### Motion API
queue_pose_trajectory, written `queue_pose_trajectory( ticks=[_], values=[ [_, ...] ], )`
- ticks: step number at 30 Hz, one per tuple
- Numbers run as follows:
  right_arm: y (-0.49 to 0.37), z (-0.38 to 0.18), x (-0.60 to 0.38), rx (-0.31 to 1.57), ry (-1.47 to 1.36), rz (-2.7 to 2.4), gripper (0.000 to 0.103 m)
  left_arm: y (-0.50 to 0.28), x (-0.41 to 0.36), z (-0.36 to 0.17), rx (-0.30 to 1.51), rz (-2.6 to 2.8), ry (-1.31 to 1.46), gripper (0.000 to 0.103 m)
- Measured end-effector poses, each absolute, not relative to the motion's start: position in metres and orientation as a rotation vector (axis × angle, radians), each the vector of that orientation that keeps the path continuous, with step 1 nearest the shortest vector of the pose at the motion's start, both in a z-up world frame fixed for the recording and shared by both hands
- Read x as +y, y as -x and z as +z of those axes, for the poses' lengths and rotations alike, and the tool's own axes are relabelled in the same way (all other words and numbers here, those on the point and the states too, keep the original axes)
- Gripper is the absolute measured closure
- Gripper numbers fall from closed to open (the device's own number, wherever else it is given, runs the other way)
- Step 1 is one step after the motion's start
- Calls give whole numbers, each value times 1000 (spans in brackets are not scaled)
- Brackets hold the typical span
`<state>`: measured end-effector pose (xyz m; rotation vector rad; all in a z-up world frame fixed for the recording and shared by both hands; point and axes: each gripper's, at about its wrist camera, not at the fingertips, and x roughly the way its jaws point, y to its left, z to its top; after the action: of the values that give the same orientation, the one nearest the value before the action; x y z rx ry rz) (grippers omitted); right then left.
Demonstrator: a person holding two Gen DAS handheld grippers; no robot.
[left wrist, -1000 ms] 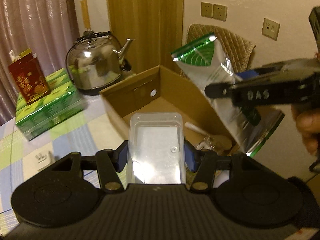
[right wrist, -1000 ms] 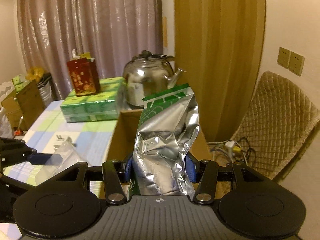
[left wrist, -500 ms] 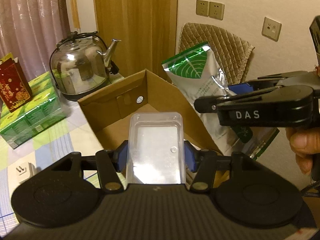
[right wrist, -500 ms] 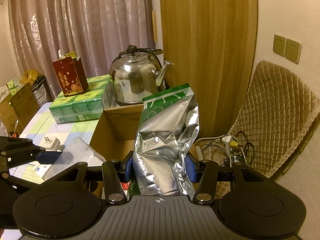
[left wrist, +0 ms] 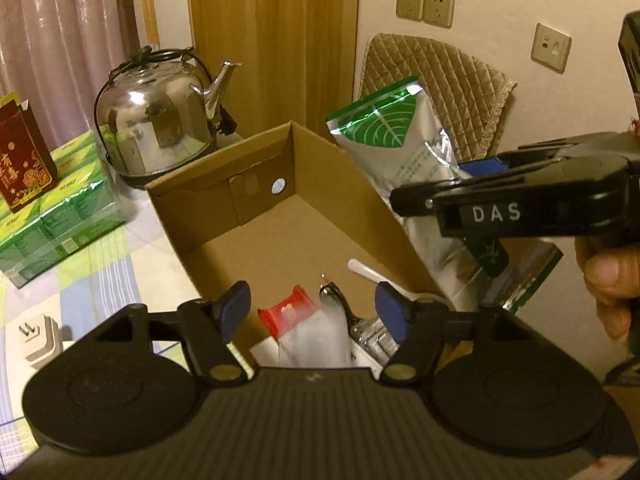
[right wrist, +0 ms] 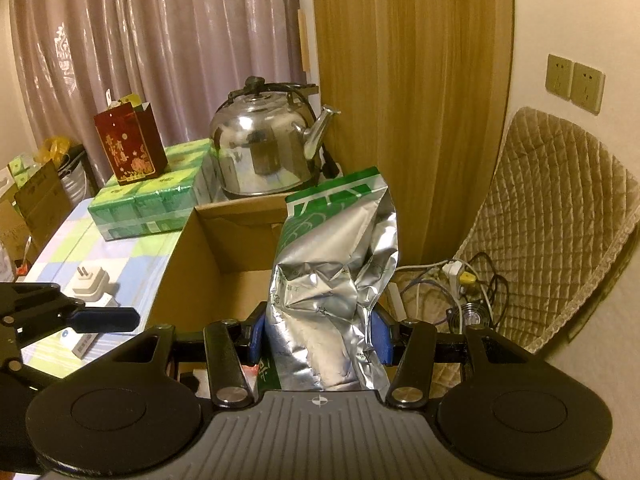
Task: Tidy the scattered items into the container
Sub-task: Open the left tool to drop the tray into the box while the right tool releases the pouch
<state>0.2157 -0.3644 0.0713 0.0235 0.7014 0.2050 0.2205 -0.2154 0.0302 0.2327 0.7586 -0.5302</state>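
Note:
My left gripper hangs over the open cardboard box, its jaws opening and nothing pressed between the pads. Just below it, inside the carton, lies the clear plastic box, beside a red packet and a white spoon. My right gripper is shut on a silver and green foil bag, held upright over the box's right wall. In the left wrist view that bag shows at the right, above a hand.
A steel kettle stands behind the box, with green packs and a red gift carton to its left. A white plug adapter lies on the checked cloth. A quilted chair and floor cables are at the right.
The left jaws have spread and the clear plastic box has dropped from them into the carton. Both grippers have moved in and down over the carton; the foil bag stays gripped.

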Motion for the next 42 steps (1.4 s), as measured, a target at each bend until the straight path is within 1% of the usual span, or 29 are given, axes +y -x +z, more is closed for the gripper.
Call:
queue_pose_trajectory(
  ticks=[14, 21, 28, 29, 30, 32, 40, 42],
  values=[
    [-228, 70, -347, 716, 17, 247, 55, -214, -190, 29, 761, -491, -214, 38],
    [-245, 66, -334, 728, 46, 270, 55, -212, -179, 32, 752, -469, -199, 35],
    [-255, 59, -328, 731, 57, 247, 54, -215, -172, 31, 753, -459, -188, 35],
    [-257, 58, -328, 737, 55, 241, 50, -215, -171, 31, 755, -460, -185, 34],
    [-258, 57, -328, 742, 47, 238, 37, -214, -171, 30, 756, -463, -182, 32],
    [-258, 58, -332, 727, 15, 246, 25, -213, -168, 29, 755, -470, -174, 29],
    [-248, 58, -333, 725, 18, 249, 25, -206, -155, 24, 768, -448, -168, 29],
    [-244, 57, -332, 726, 18, 251, 25, -202, -149, 23, 767, -440, -167, 27]
  ],
)
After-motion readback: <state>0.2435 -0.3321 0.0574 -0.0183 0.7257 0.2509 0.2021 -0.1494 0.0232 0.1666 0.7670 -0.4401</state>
